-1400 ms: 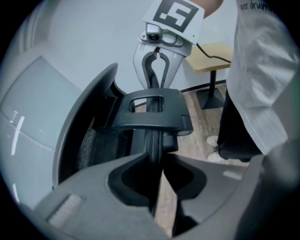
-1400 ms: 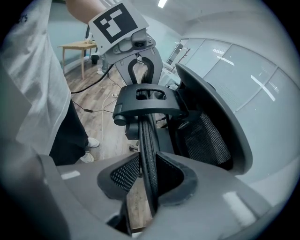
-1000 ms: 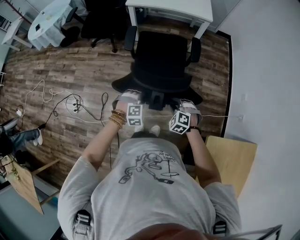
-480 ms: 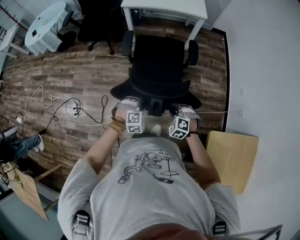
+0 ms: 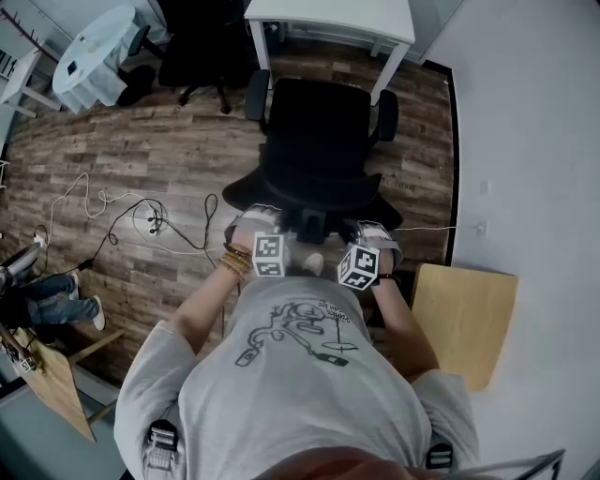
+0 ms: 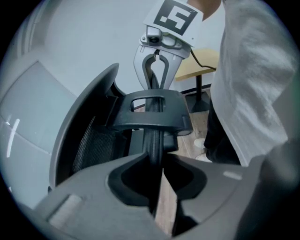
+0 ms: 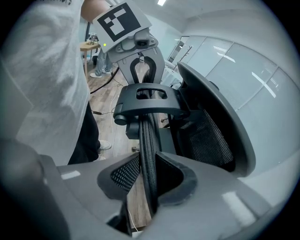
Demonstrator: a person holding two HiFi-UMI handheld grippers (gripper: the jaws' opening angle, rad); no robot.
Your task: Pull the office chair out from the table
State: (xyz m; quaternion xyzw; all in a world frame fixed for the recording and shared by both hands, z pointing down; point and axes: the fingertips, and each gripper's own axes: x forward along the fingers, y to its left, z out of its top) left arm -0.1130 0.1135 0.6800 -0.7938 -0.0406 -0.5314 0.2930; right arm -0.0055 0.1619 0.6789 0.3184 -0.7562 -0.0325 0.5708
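Between person (image 5: 300, 375) and white table (image 5: 328, 21): black office chair (image 5: 319, 131), seat mostly clear of tabletop. Judged heavy but free-rolling, frame stiff, mesh back yielding; best hold is backrest top rim (image 6: 153, 140). Left gripper (image 6: 157, 161) and right gripper (image 7: 147, 176) both closed narrow on that rim, pads pressing it, one each side.

Tangled cables (image 5: 150, 217) on wood floor (image 5: 112, 150), L; pale wooden seat (image 5: 464, 323) by wall (image 5: 525, 141), R.

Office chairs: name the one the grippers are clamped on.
The black office chair at the white rectangular table: left gripper and right gripper clamp its backrest edge. The other chair stands by the round table.
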